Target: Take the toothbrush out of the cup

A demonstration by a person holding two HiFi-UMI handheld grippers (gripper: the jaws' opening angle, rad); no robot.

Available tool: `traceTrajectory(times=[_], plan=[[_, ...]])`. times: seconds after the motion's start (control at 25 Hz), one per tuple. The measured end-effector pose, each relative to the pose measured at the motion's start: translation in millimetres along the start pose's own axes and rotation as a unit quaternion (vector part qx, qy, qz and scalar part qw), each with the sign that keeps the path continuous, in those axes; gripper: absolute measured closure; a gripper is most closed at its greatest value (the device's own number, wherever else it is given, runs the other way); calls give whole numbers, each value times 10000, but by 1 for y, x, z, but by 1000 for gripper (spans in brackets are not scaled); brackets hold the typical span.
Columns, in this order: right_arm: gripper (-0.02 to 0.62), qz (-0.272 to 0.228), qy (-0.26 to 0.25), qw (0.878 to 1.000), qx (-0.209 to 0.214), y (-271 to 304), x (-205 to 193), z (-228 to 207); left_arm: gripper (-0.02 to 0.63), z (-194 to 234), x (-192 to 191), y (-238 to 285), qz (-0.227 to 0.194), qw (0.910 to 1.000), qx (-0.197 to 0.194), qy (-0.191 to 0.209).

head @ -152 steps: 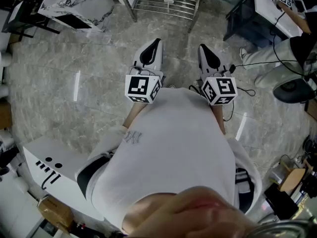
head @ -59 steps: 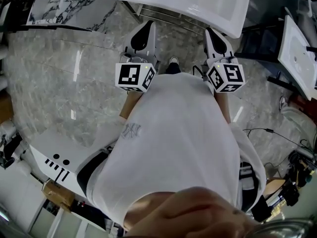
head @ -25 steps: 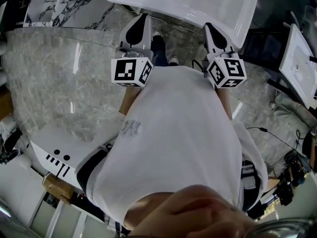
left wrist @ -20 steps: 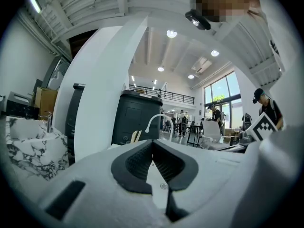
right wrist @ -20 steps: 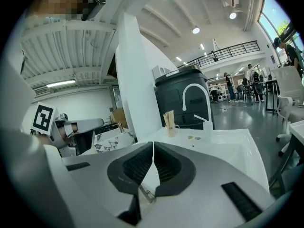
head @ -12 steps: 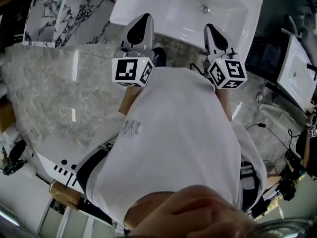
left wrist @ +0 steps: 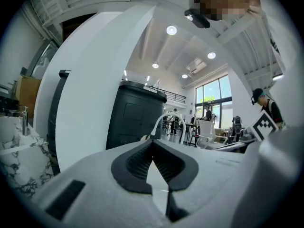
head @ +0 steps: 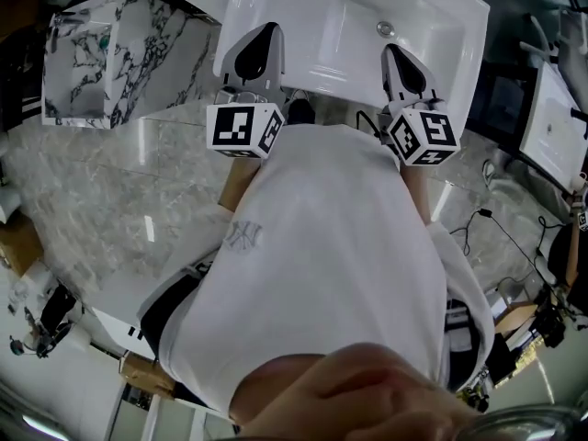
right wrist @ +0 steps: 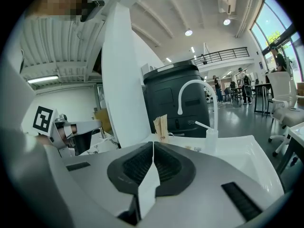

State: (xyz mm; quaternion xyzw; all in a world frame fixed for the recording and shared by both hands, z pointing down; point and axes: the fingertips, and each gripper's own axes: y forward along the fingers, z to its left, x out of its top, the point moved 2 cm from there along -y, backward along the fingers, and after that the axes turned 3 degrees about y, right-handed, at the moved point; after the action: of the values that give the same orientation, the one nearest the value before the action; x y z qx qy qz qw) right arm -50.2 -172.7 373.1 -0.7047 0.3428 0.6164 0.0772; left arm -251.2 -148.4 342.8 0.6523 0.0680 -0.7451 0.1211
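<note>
The left gripper point(left wrist: 152, 142) and the right gripper point(right wrist: 153, 144) are held pressed together and empty, while the toothbrush point(right wrist: 202, 126) is seen leaning in the cup point(right wrist: 211, 140) at the back of the sink point(right wrist: 251, 151).

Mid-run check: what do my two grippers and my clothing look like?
Left gripper and right gripper: light grey tapered shells with black ribbed pads. Each carries a white cube with black square markers. The person wears a white shirt.

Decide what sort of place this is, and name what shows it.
Likely a big open hall with a mock bathroom set up: a white basin with curved tap, a cup holding a toothbrush, and office chairs under a high ceiling beyond.
</note>
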Motion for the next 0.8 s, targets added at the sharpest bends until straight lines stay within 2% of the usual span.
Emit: traceTrajectory(times=[0.4,0.8], plan=[[580,64,73,9992,-395,23,-1,9,591,36,-5,19,111,9995,-279,-95],[580,150,16,9993,-341,24,0,11,591,38,-6,15,100,9996,-216,-181]])
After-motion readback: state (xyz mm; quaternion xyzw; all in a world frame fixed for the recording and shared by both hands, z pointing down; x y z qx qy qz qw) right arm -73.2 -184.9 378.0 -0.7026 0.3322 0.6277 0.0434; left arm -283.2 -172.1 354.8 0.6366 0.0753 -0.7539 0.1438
